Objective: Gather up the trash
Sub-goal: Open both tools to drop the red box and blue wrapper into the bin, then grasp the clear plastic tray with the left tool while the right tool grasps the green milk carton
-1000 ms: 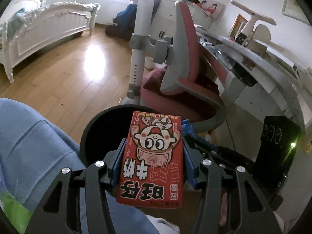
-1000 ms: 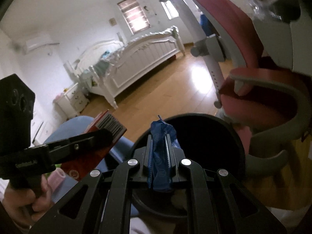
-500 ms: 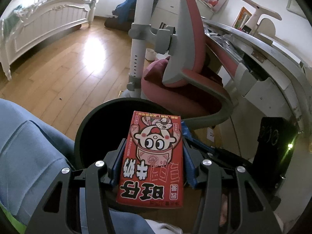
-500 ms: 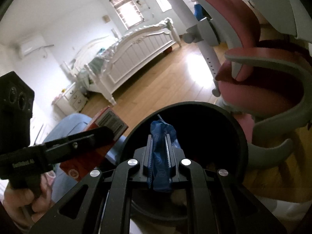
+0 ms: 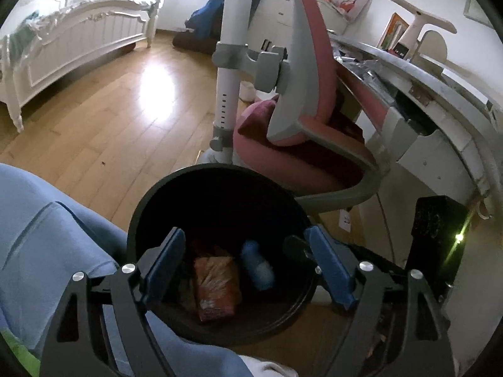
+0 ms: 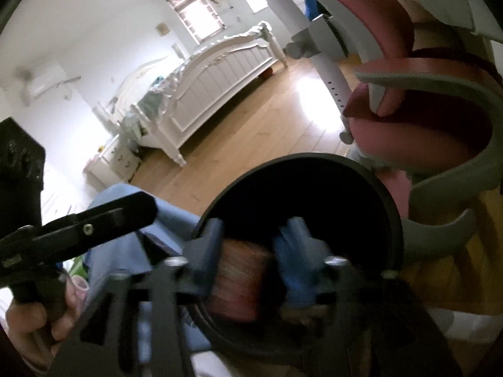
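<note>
Trash dropping into bin [image 5: 138, 220]: carton [image 5: 217, 286] at 6 o'clock. Both grippers' [image 5: 248, 270] [image 6: 248, 251] jaws just opening, spread, empty; keeping over bin before withdrawing.

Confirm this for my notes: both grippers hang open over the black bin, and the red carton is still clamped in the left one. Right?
Not quite. The left gripper is empty: its jaws have just been opening, and the left wrist view shows the red carton lying inside the black bin beside a blue wrapper. The rest holds: the right gripper also hangs open over the bin.
</note>
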